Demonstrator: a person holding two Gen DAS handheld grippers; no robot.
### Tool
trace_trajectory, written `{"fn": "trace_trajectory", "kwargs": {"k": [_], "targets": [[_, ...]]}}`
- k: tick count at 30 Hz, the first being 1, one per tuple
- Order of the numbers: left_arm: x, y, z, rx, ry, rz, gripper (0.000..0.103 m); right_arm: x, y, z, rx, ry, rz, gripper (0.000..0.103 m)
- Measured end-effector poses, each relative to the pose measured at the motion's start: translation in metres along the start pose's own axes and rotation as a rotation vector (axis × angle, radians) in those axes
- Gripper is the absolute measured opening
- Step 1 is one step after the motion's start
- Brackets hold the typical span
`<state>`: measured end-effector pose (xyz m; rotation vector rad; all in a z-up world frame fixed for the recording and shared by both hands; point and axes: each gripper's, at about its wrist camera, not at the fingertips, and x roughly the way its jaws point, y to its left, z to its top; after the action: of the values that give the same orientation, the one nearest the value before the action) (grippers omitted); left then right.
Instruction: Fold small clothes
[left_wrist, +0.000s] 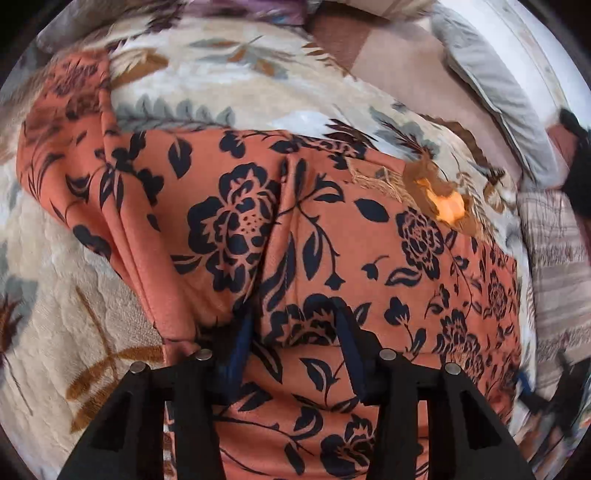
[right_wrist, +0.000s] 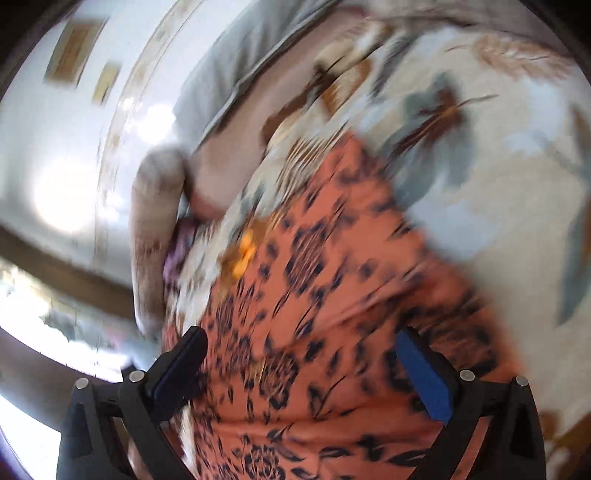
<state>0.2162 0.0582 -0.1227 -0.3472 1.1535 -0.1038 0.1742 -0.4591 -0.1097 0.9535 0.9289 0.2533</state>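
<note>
Orange floral garment (left_wrist: 332, 229) lies rumpled across the bed's patterned blanket (left_wrist: 229, 74), judged light, limp and slippery; left gripper (left_wrist: 295, 332) fingers half-closed over a fold, right gripper (right_wrist: 301, 354) fingers wide, empty; best gripped at hem.

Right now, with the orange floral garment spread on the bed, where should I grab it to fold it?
Grip the bunched, pleated edge of the orange floral garment, coming from its outer side over the blanket. The cloth stands up in ridges there, giving something to pinch; the middle lies flat.
</note>
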Motion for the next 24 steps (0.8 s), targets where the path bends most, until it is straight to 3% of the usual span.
{"fn": "trace_trajectory", "kwargs": {"k": [4,9,10,12,13,14,16,17,19,21,22,23,24], "targets": [[0.0,-0.008,-0.005,0.042,-0.009,0.022,0.048,0.004,-0.009,0.035,0.004,0.004,-0.05,0.103],[0.001,-0.019,-0.009,0.072,-0.018,0.046,0.049,0.051,-0.014,0.06,-0.111,0.184,-0.211,0.101],[0.001,-0.021,-0.009,0.081,-0.02,0.047,0.05,0.06,-0.012,0.059,-0.156,0.232,-0.248,0.094],[0.001,-0.024,-0.011,0.096,-0.024,0.043,0.054,0.069,0.001,0.055,-0.325,0.284,-0.404,0.049],[0.001,-0.025,-0.011,0.101,-0.024,0.042,0.055,0.066,-0.001,0.059,-0.344,0.288,-0.442,0.028],[0.0,-0.024,-0.012,0.105,-0.026,0.045,0.056,0.061,-0.01,0.066,-0.289,0.282,-0.414,0.025],[-0.002,-0.026,-0.013,0.124,-0.031,0.051,0.06,0.043,-0.024,0.077,-0.22,0.195,-0.462,0.025],[-0.002,-0.027,-0.014,0.136,-0.034,0.057,0.061,0.038,-0.026,0.077,-0.199,0.18,-0.437,0.03],[0.005,-0.029,-0.014,0.163,-0.042,0.068,0.063,0.037,-0.023,0.075,-0.173,0.183,-0.363,0.031],[0.009,-0.034,-0.015,0.191,-0.051,0.079,0.067,0.037,-0.006,0.076,-0.202,0.149,-0.318,0.05],[0.008,-0.034,-0.016,0.202,-0.054,0.087,0.067,0.04,0.004,0.079,-0.209,0.122,-0.302,0.085],[0.008,-0.035,-0.017,0.213,-0.057,0.093,0.067,0.04,0.011,0.081,-0.21,0.079,-0.274,0.093],[0.008,-0.035,-0.018,0.219,-0.058,0.093,0.068,0.043,0.017,0.085,-0.21,0.051,-0.248,0.093]]}}
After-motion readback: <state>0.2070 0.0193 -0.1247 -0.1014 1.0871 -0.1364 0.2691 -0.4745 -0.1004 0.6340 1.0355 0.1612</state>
